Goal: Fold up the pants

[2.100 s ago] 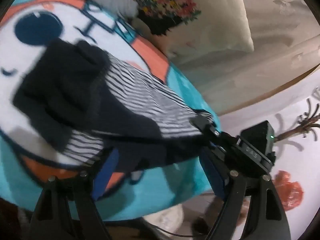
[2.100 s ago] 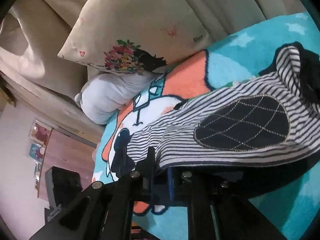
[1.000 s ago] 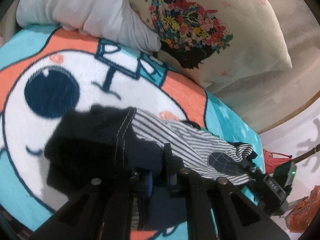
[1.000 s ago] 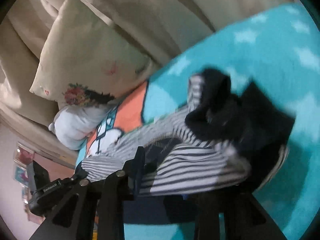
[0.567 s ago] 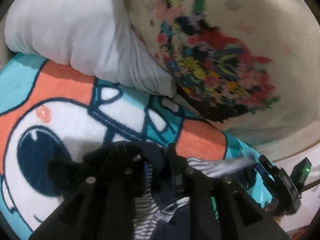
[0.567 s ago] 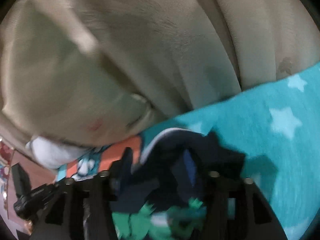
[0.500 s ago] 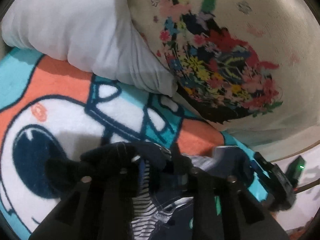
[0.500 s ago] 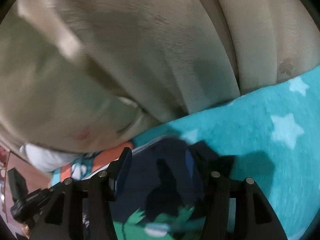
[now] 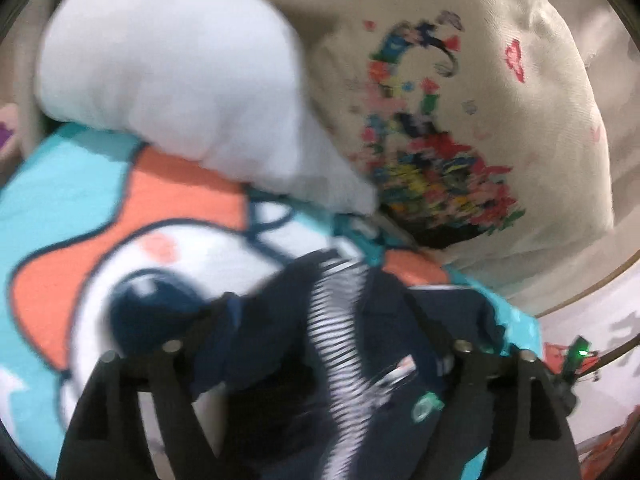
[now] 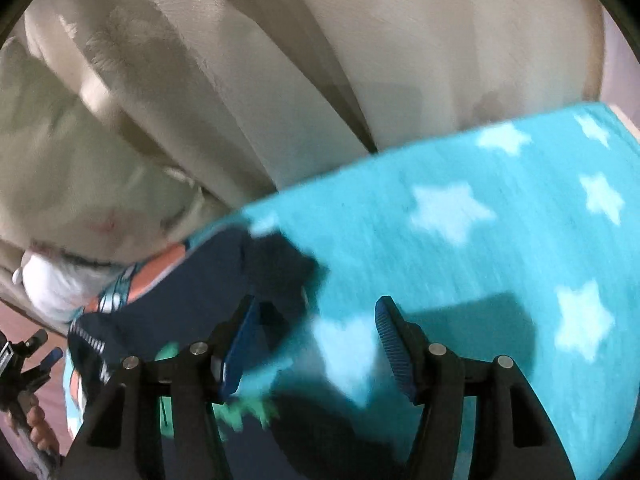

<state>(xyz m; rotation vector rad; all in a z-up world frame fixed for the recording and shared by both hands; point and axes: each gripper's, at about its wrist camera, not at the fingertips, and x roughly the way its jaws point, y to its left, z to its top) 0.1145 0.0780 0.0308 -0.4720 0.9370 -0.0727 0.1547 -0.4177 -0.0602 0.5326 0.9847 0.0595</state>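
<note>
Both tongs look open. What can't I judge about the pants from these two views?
Left wrist: motion blur smears the pants; whether the layers line up cannot be told.
Left wrist: their near end is cut off by the bottom edge and the left tongs.
Right wrist: the right tongs and the lower edge hide most of the pants.
Green patch: too blurred to read.

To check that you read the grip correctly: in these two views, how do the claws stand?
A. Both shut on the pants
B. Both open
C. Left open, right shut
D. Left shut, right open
B: the left claw and the right claw both stand spread, gripping nothing, with the pants lying on the blanket.
</note>
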